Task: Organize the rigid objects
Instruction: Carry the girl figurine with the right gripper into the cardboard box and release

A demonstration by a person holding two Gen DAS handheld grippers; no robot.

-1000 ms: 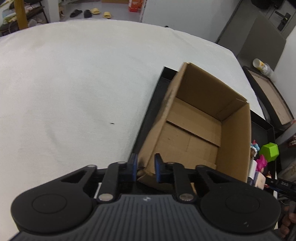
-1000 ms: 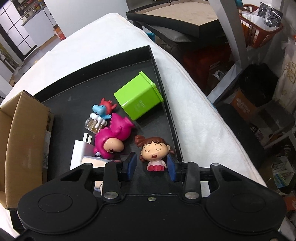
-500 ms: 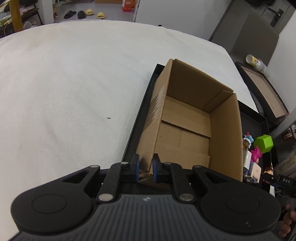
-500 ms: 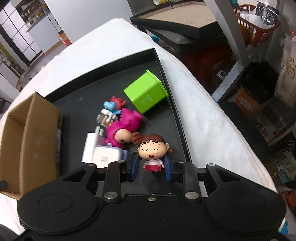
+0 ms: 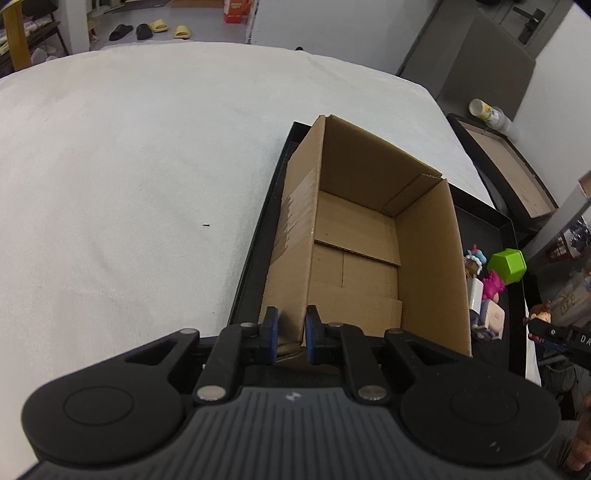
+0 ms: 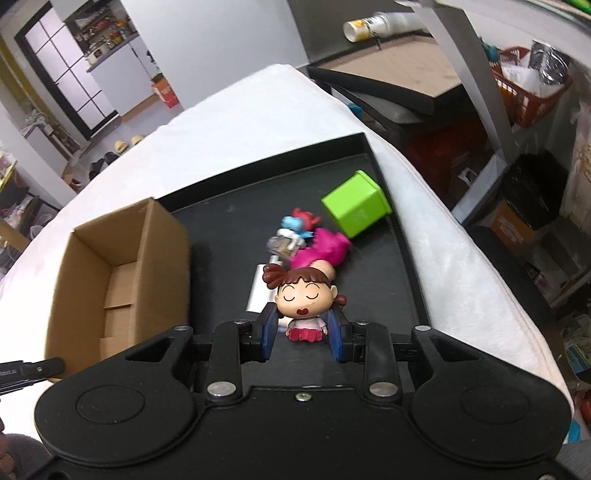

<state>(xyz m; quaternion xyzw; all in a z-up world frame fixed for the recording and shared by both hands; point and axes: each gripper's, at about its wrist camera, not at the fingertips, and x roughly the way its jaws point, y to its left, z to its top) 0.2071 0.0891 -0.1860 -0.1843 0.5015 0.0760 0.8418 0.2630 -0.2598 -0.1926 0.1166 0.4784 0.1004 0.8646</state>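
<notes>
On a table draped in a white fleecy cloth [image 5: 122,177] lies a black tray [image 6: 391,258], and in the tray's left part stands an open cardboard box [image 5: 362,236], empty inside. Beyond the table the room shows a grey floor with slippers [image 5: 147,30], an orange carton [image 5: 233,13], a dark-framed window [image 6: 62,74], a second tray with a brown bottom [image 5: 509,173] and a red basket [image 6: 532,92] on shelving. The left gripper [image 5: 289,334] has its blue pads clamped on the near corner of the box wall. The right gripper [image 6: 303,334] is closed on the girl figurine [image 6: 304,295], its pads against her pink skirt, and she hangs above the tray floor. Behind her in the tray lie a pink toy [image 6: 319,251], a small blue and red figure [image 6: 295,225], a white charger [image 6: 258,291] and a green cube-shaped container [image 6: 356,208], tipped on its side near the tray's right rim. A second ago the figurine stood on the tray with the right pads apart on either side of her; since then they have closed and she has come up, so the other toys look farther off. The left gripper's pads were slightly wider then and have pinched tighter on the cardboard.
</notes>
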